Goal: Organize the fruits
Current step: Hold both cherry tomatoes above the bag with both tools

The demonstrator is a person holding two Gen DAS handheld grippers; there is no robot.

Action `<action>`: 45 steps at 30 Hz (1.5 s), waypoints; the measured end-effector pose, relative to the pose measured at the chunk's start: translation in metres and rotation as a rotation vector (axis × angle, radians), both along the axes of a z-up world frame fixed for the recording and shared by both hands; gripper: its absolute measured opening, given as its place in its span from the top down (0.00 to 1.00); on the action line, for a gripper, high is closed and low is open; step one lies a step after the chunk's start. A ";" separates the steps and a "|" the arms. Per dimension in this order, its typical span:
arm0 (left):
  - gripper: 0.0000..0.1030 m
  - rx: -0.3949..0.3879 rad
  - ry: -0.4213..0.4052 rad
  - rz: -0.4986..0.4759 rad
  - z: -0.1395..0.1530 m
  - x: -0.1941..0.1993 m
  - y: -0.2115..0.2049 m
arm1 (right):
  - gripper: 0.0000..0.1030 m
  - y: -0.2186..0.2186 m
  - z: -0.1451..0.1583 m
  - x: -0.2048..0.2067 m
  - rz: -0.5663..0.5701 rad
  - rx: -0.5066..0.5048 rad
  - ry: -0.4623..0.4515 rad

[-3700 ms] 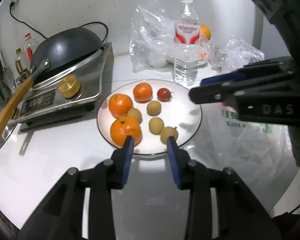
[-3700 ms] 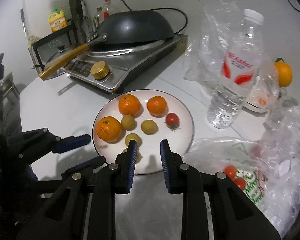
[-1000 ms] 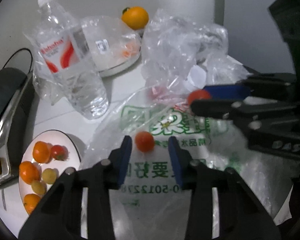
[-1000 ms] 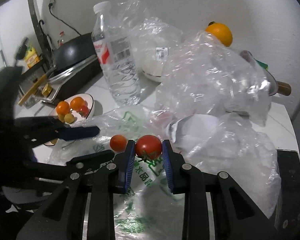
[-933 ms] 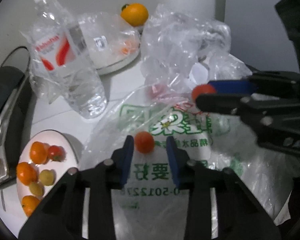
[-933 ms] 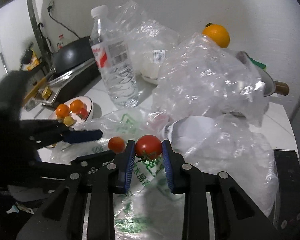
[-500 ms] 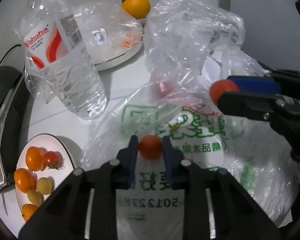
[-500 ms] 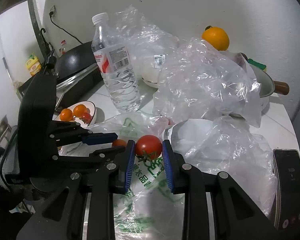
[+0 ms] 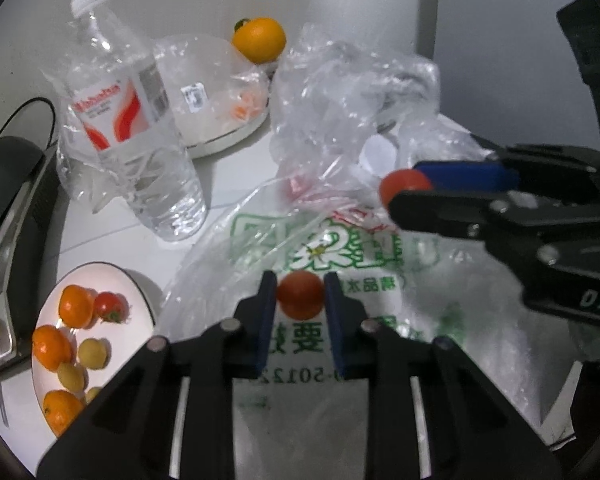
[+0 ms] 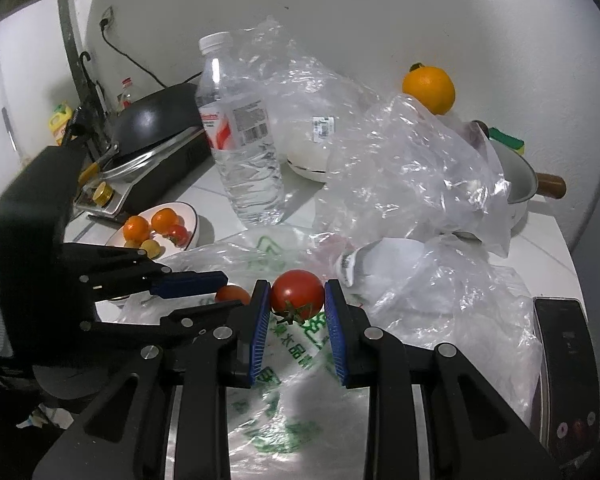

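Tomatoes are what both hands carry: the left gripper (image 9: pixel 300 304) is clamped on a small orange-red tomato (image 9: pixel 300 295), and the right gripper (image 10: pixel 296 298) is clamped on a redder tomato with its green stalk (image 10: pixel 297 291). Each fruit sits between blue pads right at the fingertips and appears clear of the printed plastic bag (image 9: pixel 340 248) beneath, though the wrist views do not show the gap plainly.

The step in hand looks like carrying these two across to the white plate (image 9: pixel 140 286), which lies to the left near the water bottle (image 9: pixel 128 128) and already holds oranges, small yellow fruits and one tomato. To do it well, I would keep the squeeze just as it is; tomato skin is thin and a harder pinch could split it, while a slacker one lets a round fruit roll out of such a shallow bite.

Lifting a little before moving sideways would keep the loose bag from catching on the fingers and dragging along. The bottle stands just beside the route, so a path in front of it seems safer. One hand at a time at the plate avoids the grippers crowding each other. The bare stretch of plate beside the tomato already there looks the best spot, with each fruit lowered close to the surface before release so that it does not roll off the rim.
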State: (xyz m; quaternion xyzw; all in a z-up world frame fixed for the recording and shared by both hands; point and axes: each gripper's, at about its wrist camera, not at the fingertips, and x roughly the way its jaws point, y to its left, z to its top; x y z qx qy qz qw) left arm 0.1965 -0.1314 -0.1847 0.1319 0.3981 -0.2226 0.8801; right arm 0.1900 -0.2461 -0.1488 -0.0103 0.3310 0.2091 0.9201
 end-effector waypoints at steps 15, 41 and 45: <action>0.76 -0.052 -0.082 0.038 0.033 -0.042 0.044 | 0.71 0.040 0.016 -0.027 0.036 -0.040 -0.012; 0.75 -0.080 -0.062 0.008 0.025 -0.063 0.064 | 0.71 0.054 0.006 -0.030 -0.013 -0.116 0.015; 0.73 -0.049 -0.033 -0.006 0.017 -0.048 0.038 | 0.71 0.029 -0.004 -0.026 -0.049 -0.092 0.029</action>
